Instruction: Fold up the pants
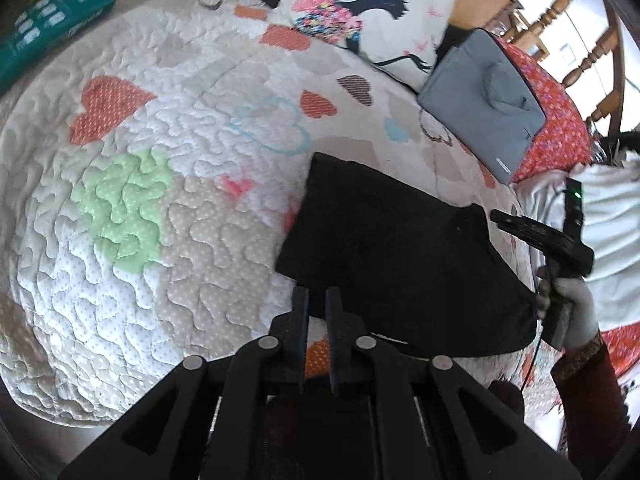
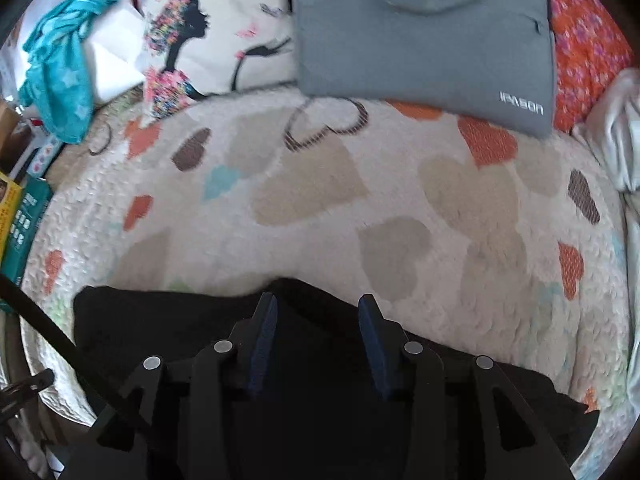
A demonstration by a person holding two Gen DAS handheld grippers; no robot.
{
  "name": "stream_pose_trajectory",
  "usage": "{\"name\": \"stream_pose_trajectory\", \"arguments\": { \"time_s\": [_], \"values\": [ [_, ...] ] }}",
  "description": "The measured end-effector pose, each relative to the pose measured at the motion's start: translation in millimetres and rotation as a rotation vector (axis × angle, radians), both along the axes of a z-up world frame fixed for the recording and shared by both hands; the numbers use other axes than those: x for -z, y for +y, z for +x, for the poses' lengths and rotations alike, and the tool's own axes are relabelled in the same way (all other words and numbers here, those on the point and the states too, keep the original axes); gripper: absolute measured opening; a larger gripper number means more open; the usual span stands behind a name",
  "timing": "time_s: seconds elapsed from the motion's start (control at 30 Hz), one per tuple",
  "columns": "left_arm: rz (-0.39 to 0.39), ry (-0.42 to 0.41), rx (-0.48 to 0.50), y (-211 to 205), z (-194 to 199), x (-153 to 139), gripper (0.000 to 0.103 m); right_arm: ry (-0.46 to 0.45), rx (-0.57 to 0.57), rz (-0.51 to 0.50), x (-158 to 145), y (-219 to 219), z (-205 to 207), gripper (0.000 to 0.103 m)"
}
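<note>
The black pants (image 1: 400,248) lie folded into a flat dark patch on the heart-patterned quilt (image 1: 168,208). My left gripper (image 1: 316,294) hovers at their near left edge, fingers close together with a narrow gap and nothing between them. In the right wrist view the pants (image 2: 168,332) lie under and in front of my right gripper (image 2: 318,302), which is open and empty just above the fabric. The right gripper also shows in the left wrist view (image 1: 536,232), held by a gloved hand at the pants' right side.
A grey laptop bag (image 2: 424,40) and a printed pillow (image 2: 208,36) lie at the far side of the bed. A teal cloth (image 2: 60,72) and teal boxes (image 1: 52,16) sit at the left. A red floral cushion (image 1: 556,120) and white cloth (image 1: 612,216) lie at the right.
</note>
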State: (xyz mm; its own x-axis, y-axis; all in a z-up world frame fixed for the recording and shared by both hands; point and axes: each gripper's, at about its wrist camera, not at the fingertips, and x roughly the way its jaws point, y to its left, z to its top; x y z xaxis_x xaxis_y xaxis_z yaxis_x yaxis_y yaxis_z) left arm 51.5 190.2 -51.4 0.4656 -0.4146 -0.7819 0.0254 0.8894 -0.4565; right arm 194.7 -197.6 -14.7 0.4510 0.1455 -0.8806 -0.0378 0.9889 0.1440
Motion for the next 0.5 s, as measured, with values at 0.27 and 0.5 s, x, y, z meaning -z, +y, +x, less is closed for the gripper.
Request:
{"name": "stream_pose_trajectory", "arguments": {
  "time_s": [0.27,0.5],
  "values": [
    [0.005,-0.048,0.039,-24,2,-13,0.013,0.085,-0.14,-0.154,31,47,21,0.006],
    [0.022,-0.048,0.078,-48,14,-18,0.016,0.107,-0.037,-0.247,47,45,62,0.006]
  ]
}}
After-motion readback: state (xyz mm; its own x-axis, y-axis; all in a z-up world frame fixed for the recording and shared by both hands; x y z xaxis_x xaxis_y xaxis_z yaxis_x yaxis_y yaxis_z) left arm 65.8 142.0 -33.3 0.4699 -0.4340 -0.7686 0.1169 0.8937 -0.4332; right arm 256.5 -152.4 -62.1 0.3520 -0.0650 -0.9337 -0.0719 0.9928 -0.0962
